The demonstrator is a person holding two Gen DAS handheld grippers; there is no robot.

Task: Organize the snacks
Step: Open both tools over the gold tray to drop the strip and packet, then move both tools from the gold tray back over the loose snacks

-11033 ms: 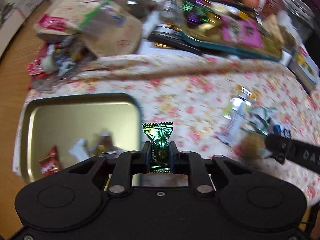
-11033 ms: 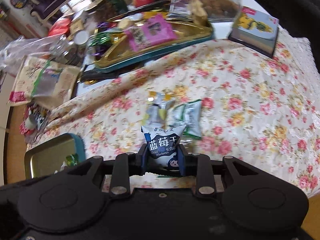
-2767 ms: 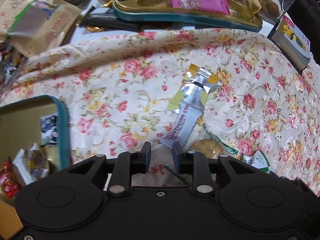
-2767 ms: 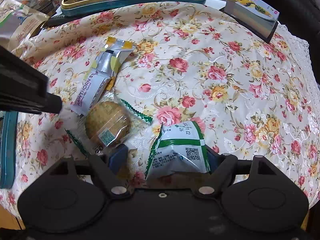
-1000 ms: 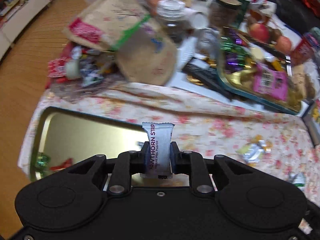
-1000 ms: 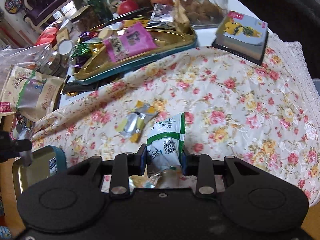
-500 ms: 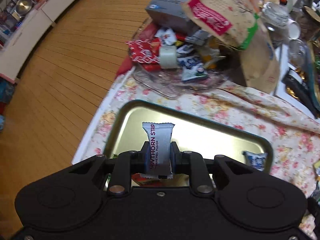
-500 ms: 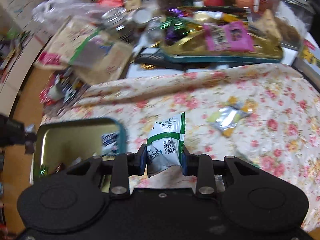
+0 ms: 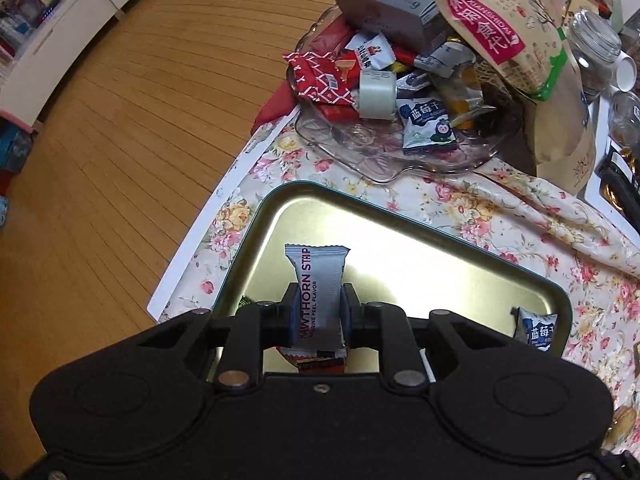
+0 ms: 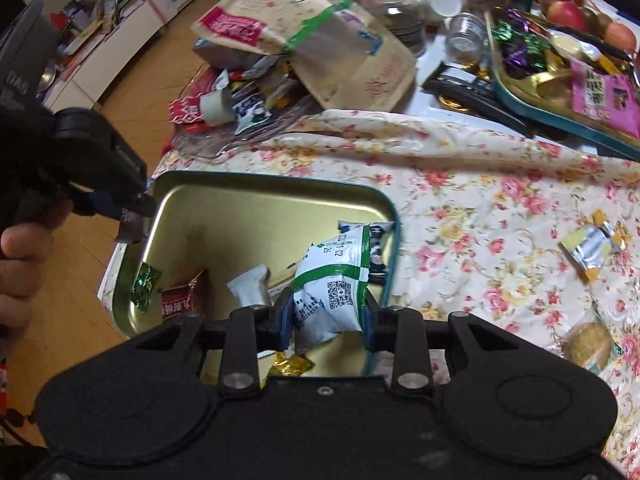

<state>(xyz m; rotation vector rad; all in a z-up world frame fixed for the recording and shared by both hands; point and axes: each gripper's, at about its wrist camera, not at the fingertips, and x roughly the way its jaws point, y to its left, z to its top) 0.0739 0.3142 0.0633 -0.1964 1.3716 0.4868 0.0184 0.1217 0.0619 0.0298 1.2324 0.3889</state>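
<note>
The left gripper [image 9: 318, 312] points steeply down over the near-left part of the gold tray [image 9: 400, 236], its pads pressed on a grey hawthorn strip packet [image 9: 318, 292] that stands upright between them. In the right wrist view the same gripper shows at the tray's left rim, with a hand [image 10: 20, 256] wrapped around its handle. The right gripper [image 10: 326, 320] also tilts downward, over the tray's near-right part, clamped on a white-and-green snack pouch [image 10: 334, 280] that leans to the right. Below, in the tray, lie a green candy [image 10: 145, 280], a red packet [image 10: 182, 300], a white packet [image 10: 250, 286] and a blueberry packet [image 9: 536, 330]. The tray sits on the floral cloth [image 10: 500, 200] over the bench. Farther right on the cloth lie a silver-yellow wrapper [image 10: 592, 246] and a round cracker [image 10: 588, 344]. Beyond the tray stands a glass dish [image 9: 400, 148] heaped with snacks.
</note>
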